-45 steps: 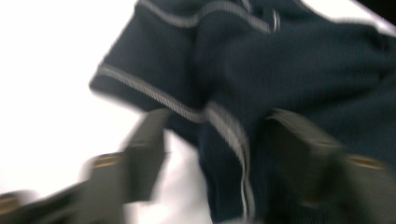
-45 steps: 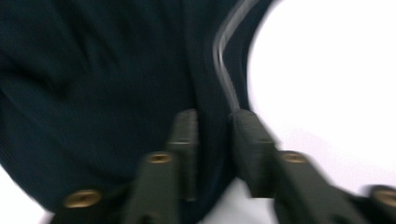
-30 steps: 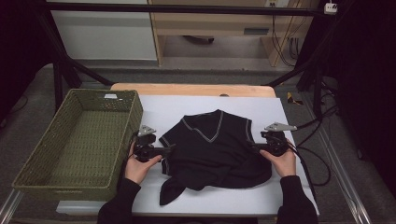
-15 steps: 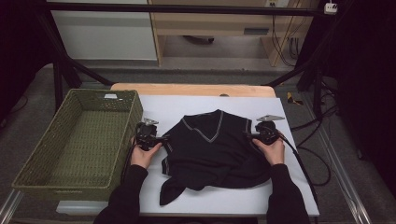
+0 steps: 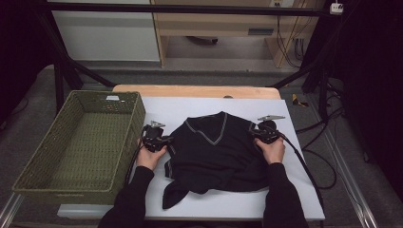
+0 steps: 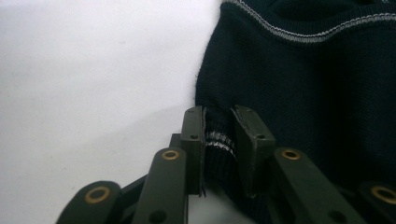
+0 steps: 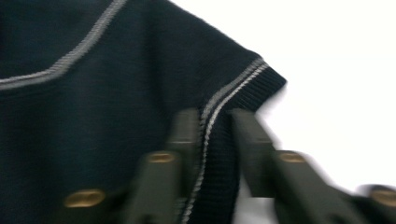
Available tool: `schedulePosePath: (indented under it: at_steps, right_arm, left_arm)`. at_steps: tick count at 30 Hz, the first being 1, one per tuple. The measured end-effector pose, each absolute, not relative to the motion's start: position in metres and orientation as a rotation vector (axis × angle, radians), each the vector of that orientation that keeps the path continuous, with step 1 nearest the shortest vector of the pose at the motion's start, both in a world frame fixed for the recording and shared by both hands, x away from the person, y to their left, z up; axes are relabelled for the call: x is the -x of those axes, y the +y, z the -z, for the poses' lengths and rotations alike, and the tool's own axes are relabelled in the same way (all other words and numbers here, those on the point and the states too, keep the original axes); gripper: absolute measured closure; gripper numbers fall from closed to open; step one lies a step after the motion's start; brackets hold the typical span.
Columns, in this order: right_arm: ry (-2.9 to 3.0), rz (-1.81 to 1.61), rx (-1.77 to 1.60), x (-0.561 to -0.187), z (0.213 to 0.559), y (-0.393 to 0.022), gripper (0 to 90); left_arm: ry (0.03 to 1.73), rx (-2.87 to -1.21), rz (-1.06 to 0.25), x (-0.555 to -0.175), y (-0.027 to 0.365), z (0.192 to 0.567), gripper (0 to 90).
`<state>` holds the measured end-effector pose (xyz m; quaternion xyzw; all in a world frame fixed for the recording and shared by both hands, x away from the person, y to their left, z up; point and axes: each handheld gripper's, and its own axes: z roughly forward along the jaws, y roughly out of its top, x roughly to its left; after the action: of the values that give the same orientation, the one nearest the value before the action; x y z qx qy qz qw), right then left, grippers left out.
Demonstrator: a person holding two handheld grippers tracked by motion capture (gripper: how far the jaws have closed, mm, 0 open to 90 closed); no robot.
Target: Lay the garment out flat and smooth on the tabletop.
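Observation:
A dark navy knit sweater (image 5: 218,152) with a grey-striped V-neck lies crumpled on the white table (image 5: 294,190). My left gripper (image 5: 164,140) is at its left shoulder edge. In the left gripper view the jaws have just been closing, and the left gripper (image 6: 219,114) now pinches the ribbed, striped hem of the sweater (image 6: 303,84). My right gripper (image 5: 256,133) is at the right shoulder edge. Its jaws have also just been closing, and in the blurred right gripper view the right gripper (image 7: 215,116) clamps the striped armhole rib of the sweater (image 7: 93,93).
A deep green woven basket (image 5: 128,102) stands at the table's left, close beside my left hand. A wooden board (image 5: 195,90) runs along the table's far edge. Cables (image 5: 309,166) trail off the right side. A dark sleeve end hangs toward the front edge.
Both hands moved up the table and inward to the sweater's shoulders. Both pairs of jaws went from wide to closed on the ribbed edges.

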<state>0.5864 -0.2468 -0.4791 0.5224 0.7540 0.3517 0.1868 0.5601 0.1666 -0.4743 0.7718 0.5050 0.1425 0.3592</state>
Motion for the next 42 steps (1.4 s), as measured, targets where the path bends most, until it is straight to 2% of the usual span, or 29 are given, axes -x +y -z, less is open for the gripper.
schedulePosePath:
  at_steps: [3, 7, 16, 19, 24, 25, 26, 28, 31, 33, 36, 42]
  right_arm:
    - [2.118, -0.991, -1.466, -0.586, 0.477, -0.248, 78.8]
    - [2.059, -1.062, -1.405, -0.58, 0.461, -0.255, 79.1]
    - [1.996, -1.154, -1.24, -0.561, 0.393, -0.256, 79.3]
    - [1.966, -1.172, -1.227, -0.565, 0.378, -0.255, 79.5]
    - [1.821, -1.147, -1.234, -0.592, 0.354, -0.256, 78.0]
    - [1.798, -1.135, -1.236, -0.599, 0.352, -0.257, 74.7]
    - [1.792, -1.126, -1.249, -0.605, 0.352, -0.257, 67.1]
    - [1.792, -1.074, -1.27, -0.61, 0.355, -0.255, 53.4]
    - [1.825, -1.088, -1.243, -0.601, 0.361, -0.252, 42.6]
    - [1.852, -1.106, -1.234, -0.589, 0.367, -0.251, 37.5]
    - [1.868, -1.147, -1.224, -0.567, 0.375, -0.252, 30.4]
    - [1.938, -1.205, -1.202, -0.526, 0.389, -0.251, 15.7]
  left_arm:
    - [1.304, -1.994, -0.397, -0.561, 0.168, 0.47, 76.0]
    - [1.265, -1.938, -0.47, -0.559, 0.172, 0.447, 76.6]
    - [1.161, -1.862, -0.628, -0.559, 0.17, 0.379, 76.7]
    - [1.176, -1.836, -0.66, -0.575, 0.172, 0.359, 76.7]
    - [1.18, -1.799, -0.699, -0.615, 0.173, 0.337, 76.4]
    - [1.187, -1.782, -0.699, -0.622, 0.172, 0.337, 74.7]
    - [1.203, -1.758, -0.699, -0.627, 0.171, 0.338, 70.6]
    - [1.231, -1.72, -0.667, -0.627, 0.169, 0.339, 56.8]
    - [1.191, -1.767, -0.635, -0.611, 0.164, 0.344, 35.5]
    - [1.171, -1.743, -0.614, -0.596, 0.164, 0.348, 31.4]
    - [1.149, -1.745, -0.551, -0.572, 0.164, 0.356, 18.5]
    - [1.103, -1.788, -0.421, -0.53, 0.161, 0.381, 6.4]
